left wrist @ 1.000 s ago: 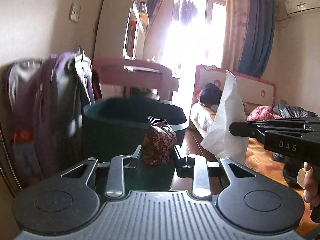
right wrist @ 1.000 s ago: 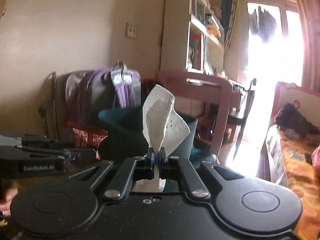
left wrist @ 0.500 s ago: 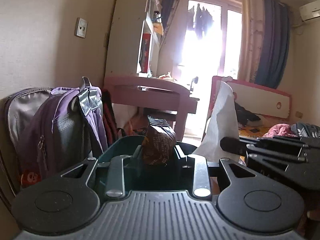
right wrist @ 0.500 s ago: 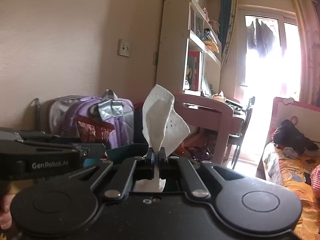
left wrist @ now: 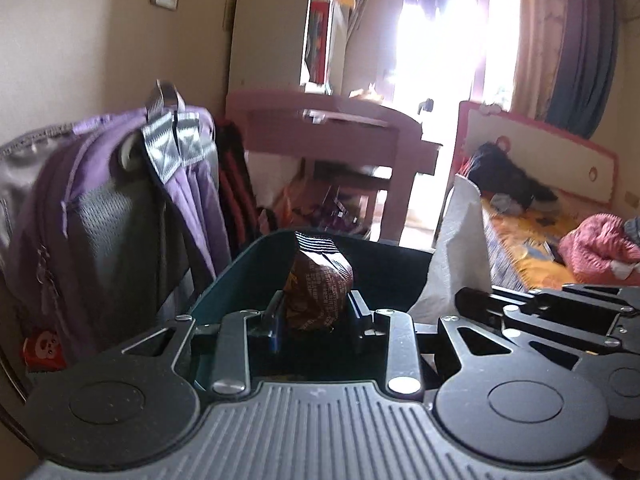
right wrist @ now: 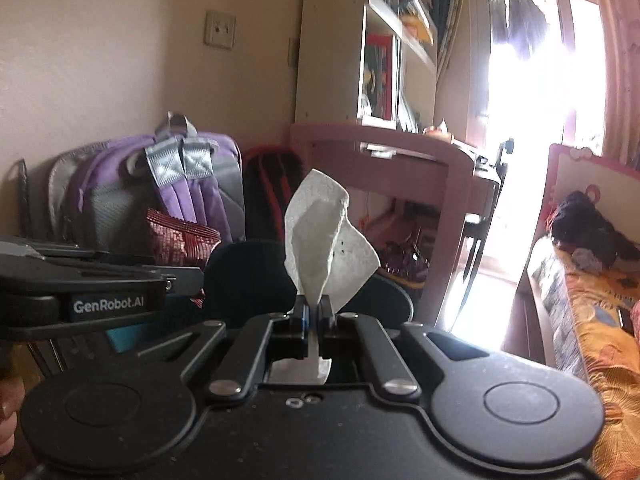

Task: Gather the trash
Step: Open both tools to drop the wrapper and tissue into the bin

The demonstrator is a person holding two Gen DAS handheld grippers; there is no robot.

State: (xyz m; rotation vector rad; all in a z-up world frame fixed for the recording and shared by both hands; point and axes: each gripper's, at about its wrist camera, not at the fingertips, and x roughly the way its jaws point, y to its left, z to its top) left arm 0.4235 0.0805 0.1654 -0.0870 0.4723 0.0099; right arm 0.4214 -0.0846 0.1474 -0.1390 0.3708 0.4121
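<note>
Sunlit bedroom clutter fills both views, with a bright window at upper right. At lower centre of the left wrist view, the left hand-held gripper [left wrist: 316, 312] is clenched on a crumpled brown snack wrapper [left wrist: 318, 288], which stands upright between its fingers. Directly behind the wrapper lies the dark green trash bin [left wrist: 224, 280], its open mouth spanning the middle of the frame. At lower centre of the right wrist view, the right hand-held gripper [right wrist: 314, 312] pinches a white tissue [right wrist: 324, 232], which rises above the fingers; the same bin's rim shows just behind it. Each hand-held gripper appears at the edge of the other's view, the two close side by side. Farther out, a purple backpack [left wrist: 120, 200] leans at left, a pink surface [left wrist: 340, 120] stands at centre, a white bookshelf [right wrist: 384, 48] at upper centre, and a bed [left wrist: 540, 232] at right.
</note>
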